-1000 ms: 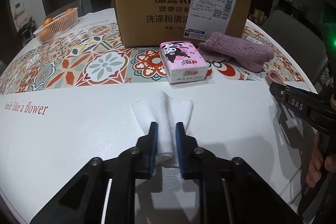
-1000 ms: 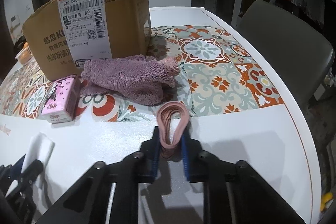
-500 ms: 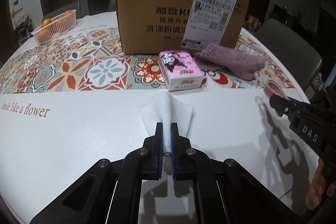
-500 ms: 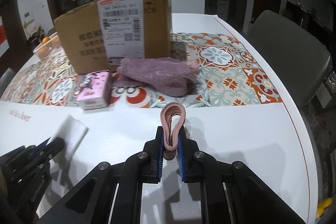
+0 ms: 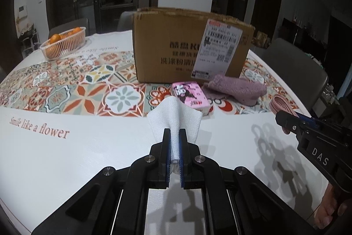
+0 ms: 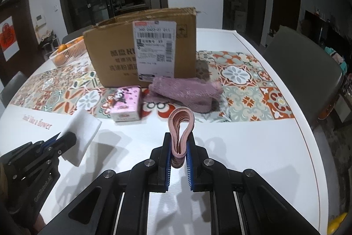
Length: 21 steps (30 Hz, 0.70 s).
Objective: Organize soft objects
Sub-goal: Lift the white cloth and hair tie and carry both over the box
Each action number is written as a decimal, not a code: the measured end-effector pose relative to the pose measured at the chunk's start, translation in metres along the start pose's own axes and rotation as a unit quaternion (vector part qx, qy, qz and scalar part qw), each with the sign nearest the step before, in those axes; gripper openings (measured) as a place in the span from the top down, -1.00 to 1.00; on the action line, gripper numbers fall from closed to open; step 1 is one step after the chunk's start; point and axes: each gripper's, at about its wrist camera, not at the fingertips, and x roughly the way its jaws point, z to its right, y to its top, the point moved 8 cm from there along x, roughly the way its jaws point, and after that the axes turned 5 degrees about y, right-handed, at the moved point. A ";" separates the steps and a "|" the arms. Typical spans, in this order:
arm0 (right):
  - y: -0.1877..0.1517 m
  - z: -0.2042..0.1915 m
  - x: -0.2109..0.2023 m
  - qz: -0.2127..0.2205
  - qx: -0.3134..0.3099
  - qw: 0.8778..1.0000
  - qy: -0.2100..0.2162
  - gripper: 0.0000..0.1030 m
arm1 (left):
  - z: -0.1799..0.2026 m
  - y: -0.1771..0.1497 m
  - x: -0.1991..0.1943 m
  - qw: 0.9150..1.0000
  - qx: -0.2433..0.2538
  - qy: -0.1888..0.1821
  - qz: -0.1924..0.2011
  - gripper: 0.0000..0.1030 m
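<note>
Holding a white folded cloth (image 5: 175,118) pinched tight, the left claw (image 5: 175,142) hangs above the desk (image 5: 88,158), with the cardboard box (image 5: 189,45) straight ahead beyond the pink tissue pack (image 5: 190,95). The right claw (image 6: 179,147) is clamped on a looped pink band (image 6: 181,122), short of the purple towel (image 6: 187,91) at the box's foot. Both loads likely must travel forward, and neither claw looks clearly nearer the box.

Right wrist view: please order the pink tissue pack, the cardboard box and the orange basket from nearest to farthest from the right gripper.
From the right gripper:
1. Pink tissue pack, ahead, slightly left.
2. Cardboard box, behind the pack.
3. Orange basket, far left, beyond the box.
</note>
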 end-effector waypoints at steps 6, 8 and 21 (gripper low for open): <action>0.011 -0.011 -0.013 0.020 -0.002 1.000 0.008 0.74 | -0.004 0.016 -0.015 1.000 0.002 -0.006 0.028 0.85; 0.014 -0.014 -0.016 0.027 -0.002 1.000 0.009 0.74 | -0.004 0.022 -0.019 0.999 0.003 -0.008 0.037 0.85; 0.048 -0.018 -0.033 0.077 -0.004 0.997 0.013 0.74 | 0.001 0.064 -0.038 0.995 0.010 -0.026 0.095 0.85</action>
